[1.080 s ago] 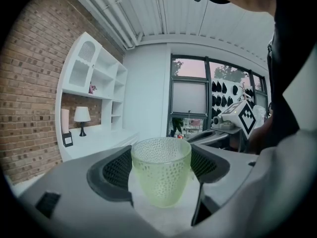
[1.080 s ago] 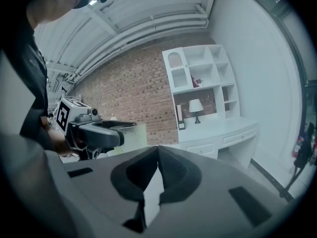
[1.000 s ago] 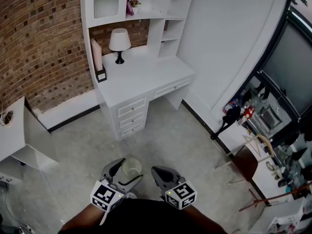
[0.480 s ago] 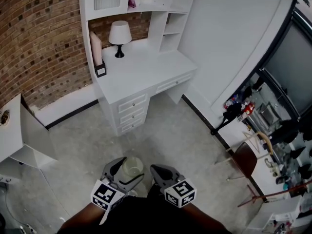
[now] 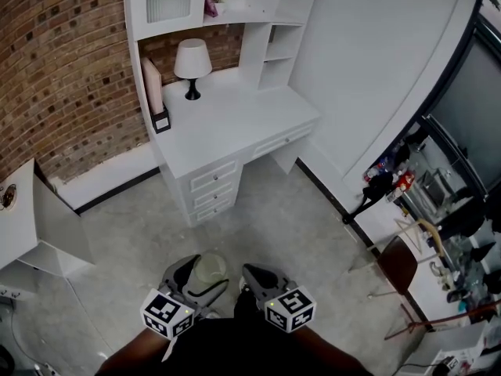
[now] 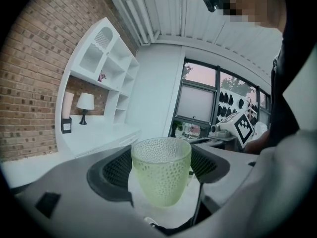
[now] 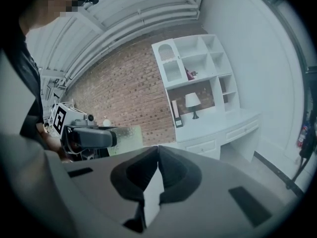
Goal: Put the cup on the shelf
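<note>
The left claw (image 5: 200, 282) gripped the cup (image 6: 161, 175), low over the floor (image 5: 297, 225), far from the shelf (image 5: 235, 14). The right claw (image 7: 157, 170) was shut, empty. A bump while walking could drop the cup.

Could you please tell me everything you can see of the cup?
The cup is a pale green, translucent tumbler with a dimpled surface, glass or plastic by its look. It stands upright and looks empty, gripped on both sides by the left claw, above the floor, well short of the desk.
</note>
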Motion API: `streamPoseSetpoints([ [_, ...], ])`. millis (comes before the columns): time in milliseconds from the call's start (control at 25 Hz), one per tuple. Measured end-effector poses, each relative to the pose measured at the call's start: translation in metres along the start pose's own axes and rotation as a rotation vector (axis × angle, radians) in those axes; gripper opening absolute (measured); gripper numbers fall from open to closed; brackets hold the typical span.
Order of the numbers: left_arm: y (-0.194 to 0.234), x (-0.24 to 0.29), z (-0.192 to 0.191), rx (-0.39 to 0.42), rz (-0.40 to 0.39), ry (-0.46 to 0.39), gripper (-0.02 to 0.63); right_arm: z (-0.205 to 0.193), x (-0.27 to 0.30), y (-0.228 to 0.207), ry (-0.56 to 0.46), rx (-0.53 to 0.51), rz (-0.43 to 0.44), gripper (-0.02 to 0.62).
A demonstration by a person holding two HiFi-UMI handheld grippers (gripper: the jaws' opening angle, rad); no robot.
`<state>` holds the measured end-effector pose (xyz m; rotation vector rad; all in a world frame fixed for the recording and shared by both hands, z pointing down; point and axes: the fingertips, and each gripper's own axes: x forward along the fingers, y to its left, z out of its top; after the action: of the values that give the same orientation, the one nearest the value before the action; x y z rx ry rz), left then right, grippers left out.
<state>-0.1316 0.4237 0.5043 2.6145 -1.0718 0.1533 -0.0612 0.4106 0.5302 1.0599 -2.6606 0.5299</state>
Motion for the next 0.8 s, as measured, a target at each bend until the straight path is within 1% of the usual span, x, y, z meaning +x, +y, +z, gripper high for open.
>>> streamPoseSetpoints([
  [160, 0.013, 0.020, 0.007, 0.033, 0.017, 0.014, 0.367, 0.013, 0.011, -0.022, -0.012, -0.004, 0.005, 0.006],
  [360, 0.025, 0.057, 0.023, 0.061, 0.023, 0.014, 0.367, 0.032, 0.021, -0.063, -0.026, -0.011, -0.014, 0.005],
  [640, 0.046, 0.113, 0.053, 0.091, 0.031, -0.010, 0.367, 0.062, 0.044, -0.116, -0.042, -0.015, 0.006, 0.005],
  [800, 0.052, 0.136, 0.063, 0.095, 0.055, 0.031, 0.367, 0.078, 0.051, -0.140, -0.051, -0.029, 0.029, 0.005],
])
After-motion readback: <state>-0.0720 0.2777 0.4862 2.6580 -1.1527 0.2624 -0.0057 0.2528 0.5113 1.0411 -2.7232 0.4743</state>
